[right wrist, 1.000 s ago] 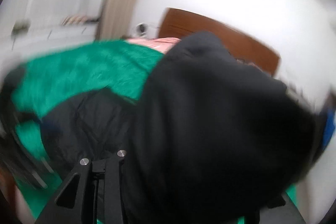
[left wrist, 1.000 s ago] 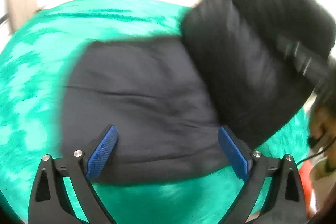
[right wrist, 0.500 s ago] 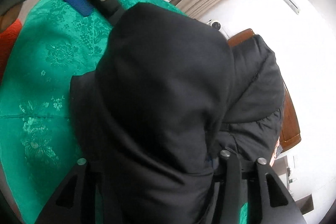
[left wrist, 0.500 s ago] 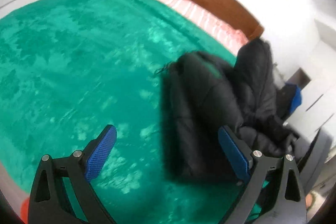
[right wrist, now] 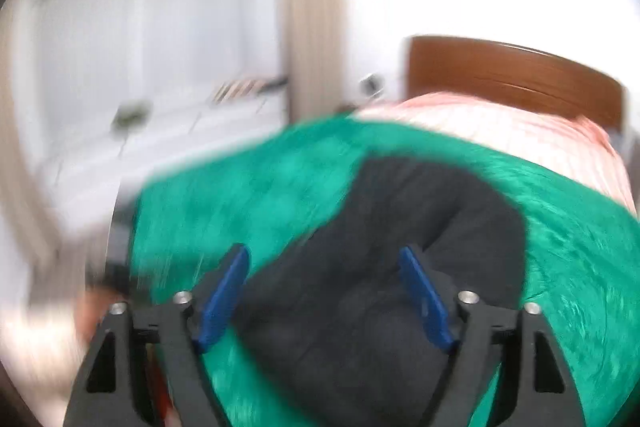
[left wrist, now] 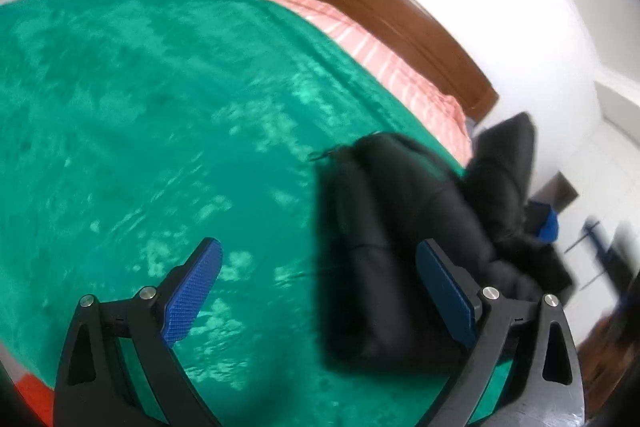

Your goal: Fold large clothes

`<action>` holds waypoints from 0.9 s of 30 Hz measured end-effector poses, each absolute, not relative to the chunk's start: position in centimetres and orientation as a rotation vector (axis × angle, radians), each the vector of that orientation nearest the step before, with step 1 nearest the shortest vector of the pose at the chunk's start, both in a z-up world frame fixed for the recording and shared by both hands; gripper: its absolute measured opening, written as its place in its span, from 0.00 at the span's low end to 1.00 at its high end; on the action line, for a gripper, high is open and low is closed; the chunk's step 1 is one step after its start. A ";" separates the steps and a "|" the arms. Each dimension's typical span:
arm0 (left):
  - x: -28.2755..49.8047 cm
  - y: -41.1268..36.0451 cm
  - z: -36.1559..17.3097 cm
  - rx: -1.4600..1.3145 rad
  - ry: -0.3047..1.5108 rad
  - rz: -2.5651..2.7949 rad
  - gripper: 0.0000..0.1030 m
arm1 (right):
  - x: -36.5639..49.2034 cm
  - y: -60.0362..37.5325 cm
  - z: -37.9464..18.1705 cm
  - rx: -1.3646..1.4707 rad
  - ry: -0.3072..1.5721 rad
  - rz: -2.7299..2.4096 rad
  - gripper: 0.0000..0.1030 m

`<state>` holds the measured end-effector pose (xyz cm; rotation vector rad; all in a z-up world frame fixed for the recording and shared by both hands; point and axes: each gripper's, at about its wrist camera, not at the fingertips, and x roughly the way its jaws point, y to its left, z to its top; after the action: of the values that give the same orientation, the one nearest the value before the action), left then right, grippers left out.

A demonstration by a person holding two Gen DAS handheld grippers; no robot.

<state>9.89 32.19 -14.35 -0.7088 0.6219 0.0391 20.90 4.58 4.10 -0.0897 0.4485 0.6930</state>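
Observation:
A black padded jacket (left wrist: 392, 251) lies folded on the green bedspread (left wrist: 160, 115) at the right of the left wrist view, with part of it hanging off the bed's right edge. My left gripper (left wrist: 320, 287) is open and empty above the bedspread, just left of the jacket. In the blurred right wrist view the jacket (right wrist: 400, 267) lies on the green bedspread (right wrist: 580, 247). My right gripper (right wrist: 324, 291) is open and empty just above the jacket.
A pink striped sheet (left wrist: 384, 51) and a brown headboard (left wrist: 400, 15) are at the bed's far end. White cabinets (right wrist: 120, 67) and a beige curtain (right wrist: 312, 19) stand behind the bed. Something orange (left wrist: 28, 399) shows at the lower left.
My right gripper has let go of the jacket and now stands open above it. The jacket has dropped onto the bed. My left gripper stays open and has shifted slightly.

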 end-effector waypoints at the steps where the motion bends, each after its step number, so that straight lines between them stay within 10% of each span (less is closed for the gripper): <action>1: 9.9 32.1 -14.8 -0.703 0.626 0.045 0.95 | 23.2 3.5 5.1 0.004 0.450 0.626 0.84; 7: 10.0 32.0 -16.0 -0.655 0.651 0.074 0.95 | 36.3 5.9 2.5 0.314 0.670 0.422 0.84; 27: 11.5 33.1 -18.1 -0.627 0.724 0.089 0.95 | 39.8 15.7 -12.1 -0.264 0.730 0.274 0.94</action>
<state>11.55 33.14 -18.13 -0.6269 0.7236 0.0894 39.83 15.69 -12.06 -0.2642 0.7296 0.2736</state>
